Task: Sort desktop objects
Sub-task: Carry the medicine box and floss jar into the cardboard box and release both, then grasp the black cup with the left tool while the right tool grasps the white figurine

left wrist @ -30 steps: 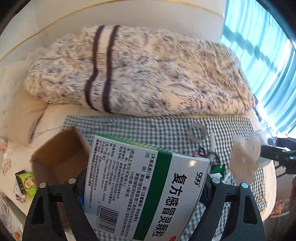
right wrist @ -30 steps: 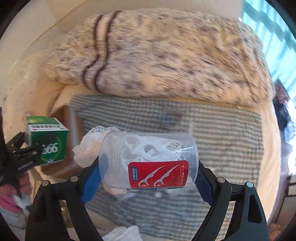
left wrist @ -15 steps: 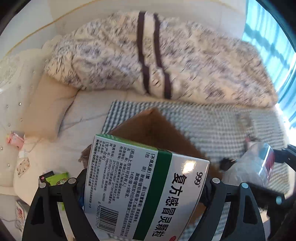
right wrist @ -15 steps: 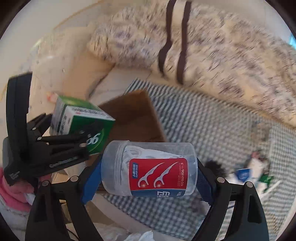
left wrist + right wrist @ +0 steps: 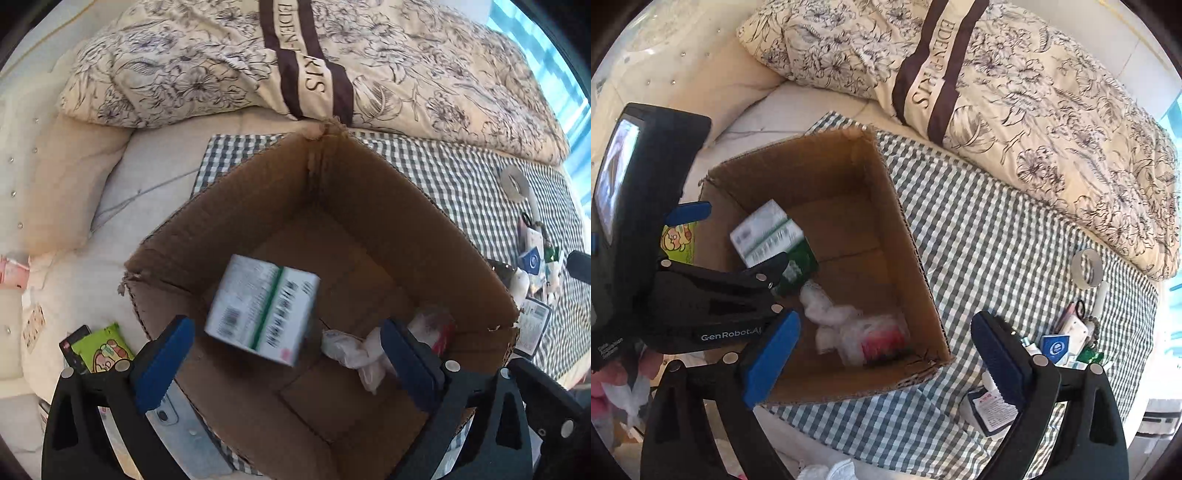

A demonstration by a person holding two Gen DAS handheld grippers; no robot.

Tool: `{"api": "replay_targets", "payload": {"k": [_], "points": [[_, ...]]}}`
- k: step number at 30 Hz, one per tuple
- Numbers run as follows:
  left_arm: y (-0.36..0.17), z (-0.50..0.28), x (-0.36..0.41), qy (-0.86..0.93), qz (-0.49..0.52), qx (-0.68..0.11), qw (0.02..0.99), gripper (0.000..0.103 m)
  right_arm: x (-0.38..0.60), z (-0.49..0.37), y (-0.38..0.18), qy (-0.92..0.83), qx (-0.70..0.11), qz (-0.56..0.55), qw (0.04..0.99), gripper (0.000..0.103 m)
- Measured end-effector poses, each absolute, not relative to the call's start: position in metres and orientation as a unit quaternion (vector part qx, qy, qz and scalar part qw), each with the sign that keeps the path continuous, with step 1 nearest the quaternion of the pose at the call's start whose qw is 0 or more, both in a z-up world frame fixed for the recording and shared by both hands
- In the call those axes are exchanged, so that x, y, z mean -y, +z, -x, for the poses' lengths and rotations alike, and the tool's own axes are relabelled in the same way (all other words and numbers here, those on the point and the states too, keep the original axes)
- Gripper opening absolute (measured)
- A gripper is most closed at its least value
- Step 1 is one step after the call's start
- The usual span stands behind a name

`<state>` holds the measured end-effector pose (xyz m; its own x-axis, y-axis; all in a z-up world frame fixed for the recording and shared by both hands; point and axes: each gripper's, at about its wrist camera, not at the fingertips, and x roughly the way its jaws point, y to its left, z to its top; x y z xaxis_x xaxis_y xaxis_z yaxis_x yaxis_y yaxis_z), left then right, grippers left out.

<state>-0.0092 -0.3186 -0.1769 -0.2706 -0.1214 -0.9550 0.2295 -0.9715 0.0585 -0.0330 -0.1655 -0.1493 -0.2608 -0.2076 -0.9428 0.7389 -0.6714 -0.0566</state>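
Observation:
An open cardboard box stands on the checked cloth. The green and white medicine box is blurred in mid-air inside it, clear of my left gripper, which hangs open above the box. The clear floss-pick jar with its red label lies blurred on the box floor beside white lace fabric. My right gripper is open over the box's near right corner, nothing between its blue pads.
Small items and a tape roll lie on the checked cloth at the right. A flowered duvet is heaped behind. A green snack packet lies left of the box. A flat white card sits near my right finger.
Both grippers moved over the cardboard box and opened. The medicine box left the left gripper and is falling in; the floss jar left the right gripper and lies in the box.

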Motion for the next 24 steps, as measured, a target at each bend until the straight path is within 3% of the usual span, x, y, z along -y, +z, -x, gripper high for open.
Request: {"api": "replay_targets", "payload": {"k": [8, 15, 24], "points": [[-0.14, 0.031, 0.306, -0.809, -0.576, -0.033, 0.11, 0.103, 0.129, 0.046, -0.122, -0.772, -0.214, -0.516, 0.302, 0.094], [-0.099, 0.053, 0.235, -0.836, -0.542, -0.007, 0.079, 0.103, 0.023, 0.078, -0.095, -0.814, -0.152, -0.505, 0.245, 0.094], [-0.149, 0.072, 0.121, -0.821, -0.562, -0.038, 0.094, 0.103, -0.143, 0.133, -0.143, -0.803, -0.131, -0.553, 0.18, 0.094]]}}
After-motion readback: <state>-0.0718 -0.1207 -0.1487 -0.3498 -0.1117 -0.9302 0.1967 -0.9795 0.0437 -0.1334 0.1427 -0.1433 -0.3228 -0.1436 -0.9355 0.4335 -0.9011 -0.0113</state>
